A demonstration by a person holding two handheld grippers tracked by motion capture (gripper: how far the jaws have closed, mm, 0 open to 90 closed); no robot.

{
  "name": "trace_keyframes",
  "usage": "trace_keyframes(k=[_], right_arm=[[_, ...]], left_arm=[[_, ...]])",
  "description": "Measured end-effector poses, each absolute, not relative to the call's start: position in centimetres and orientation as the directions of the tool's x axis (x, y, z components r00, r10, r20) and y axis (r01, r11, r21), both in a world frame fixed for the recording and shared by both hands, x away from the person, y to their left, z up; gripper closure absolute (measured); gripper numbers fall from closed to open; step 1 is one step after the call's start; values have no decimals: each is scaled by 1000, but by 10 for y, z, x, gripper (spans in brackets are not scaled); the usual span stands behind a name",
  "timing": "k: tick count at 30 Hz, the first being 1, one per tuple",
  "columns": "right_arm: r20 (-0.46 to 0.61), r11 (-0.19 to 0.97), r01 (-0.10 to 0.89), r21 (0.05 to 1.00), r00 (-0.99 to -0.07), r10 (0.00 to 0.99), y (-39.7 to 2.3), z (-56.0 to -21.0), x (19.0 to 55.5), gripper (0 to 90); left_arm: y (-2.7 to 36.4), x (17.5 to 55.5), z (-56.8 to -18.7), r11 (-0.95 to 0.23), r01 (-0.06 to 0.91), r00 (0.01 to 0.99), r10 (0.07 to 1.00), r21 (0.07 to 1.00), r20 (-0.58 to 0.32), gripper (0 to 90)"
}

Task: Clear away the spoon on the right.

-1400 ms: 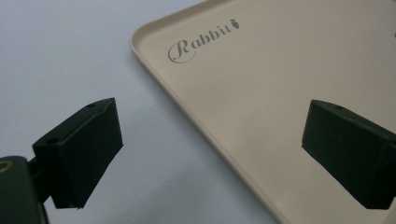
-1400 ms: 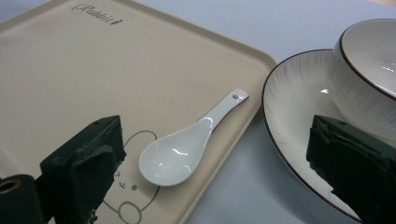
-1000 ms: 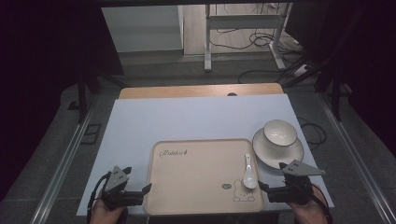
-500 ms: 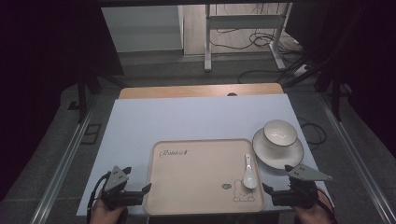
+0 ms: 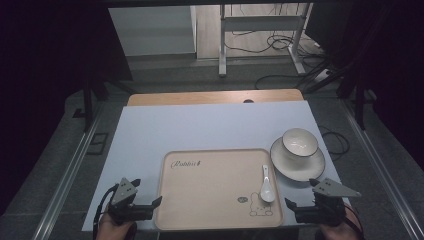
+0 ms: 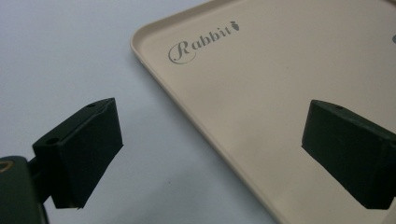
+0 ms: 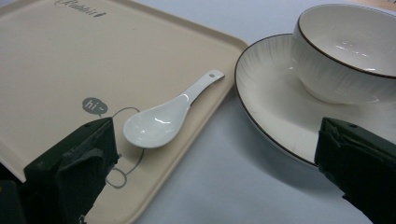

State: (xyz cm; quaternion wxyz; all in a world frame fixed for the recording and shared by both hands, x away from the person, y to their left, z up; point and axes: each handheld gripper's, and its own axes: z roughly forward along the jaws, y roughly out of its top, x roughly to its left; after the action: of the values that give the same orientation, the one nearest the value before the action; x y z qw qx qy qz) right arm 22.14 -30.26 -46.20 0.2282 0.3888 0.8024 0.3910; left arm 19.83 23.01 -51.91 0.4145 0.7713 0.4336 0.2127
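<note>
Spoon (image 5: 266, 184) lies on the tray (image 5: 210, 195) near its right edge, bowl end toward the person and handle pointing away toward the plate (image 5: 297, 161), so its long axis runs roughly front to back. It sits ahead and slightly left of the right gripper (image 5: 304, 209), much the nearer of the two, whose jaws gape wide and hold nothing. The left gripper (image 5: 146, 205) (equally wide open and empty) rests low at the tray's front left corner, straddling its rim, both hands low at the table's near edge.
</note>
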Motion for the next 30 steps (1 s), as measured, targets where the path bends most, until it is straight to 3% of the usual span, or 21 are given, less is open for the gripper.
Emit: trace_keyframes(k=[30], right_arm=[[-73, 352, 481, 803, -507, 859, -336, -472, 205, 0]], left_arm=[[232, 199, -519, -259, 497, 528, 848, 828, -51, 49]])
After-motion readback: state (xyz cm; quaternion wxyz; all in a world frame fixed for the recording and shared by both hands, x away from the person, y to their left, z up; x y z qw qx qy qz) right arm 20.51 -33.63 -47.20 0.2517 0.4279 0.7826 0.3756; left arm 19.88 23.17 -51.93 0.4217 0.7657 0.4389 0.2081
